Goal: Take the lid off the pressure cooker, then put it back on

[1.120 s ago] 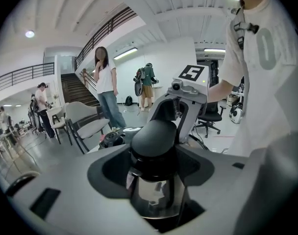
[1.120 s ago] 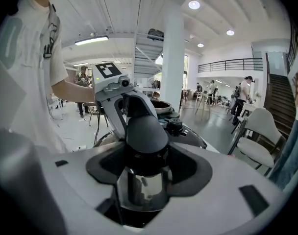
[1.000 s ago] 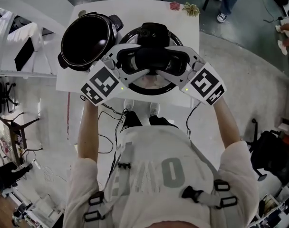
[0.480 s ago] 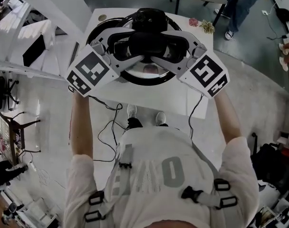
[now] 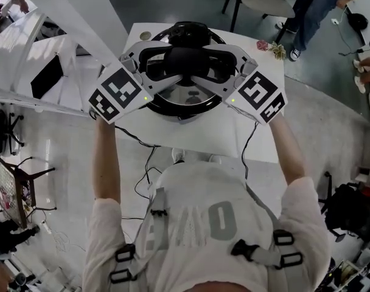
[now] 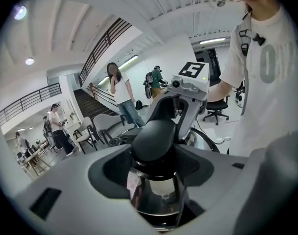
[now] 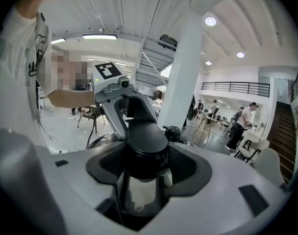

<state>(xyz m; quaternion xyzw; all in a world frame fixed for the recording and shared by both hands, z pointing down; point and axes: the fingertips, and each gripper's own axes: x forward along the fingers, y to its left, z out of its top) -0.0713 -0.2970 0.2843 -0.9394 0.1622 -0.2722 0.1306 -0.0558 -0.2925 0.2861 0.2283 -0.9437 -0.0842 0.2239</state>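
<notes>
claws: left gripper (image 6: 156, 160) + right gripper (image 7: 141, 165) both partway closed, clamped on opposite ends of the black lid handle (image 5: 188, 59) | lid (image 5: 185, 102): held over the white table (image 5: 258, 135) | pot: can't spot it, guessing right underneath | progress: looks like the put-back half; seating and letting go left

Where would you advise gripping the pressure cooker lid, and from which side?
By the black handle atop the lid, one end each, from opposite sides: the bar stands raised clear of the dome. The left gripper and right gripper clamp it so.
</notes>
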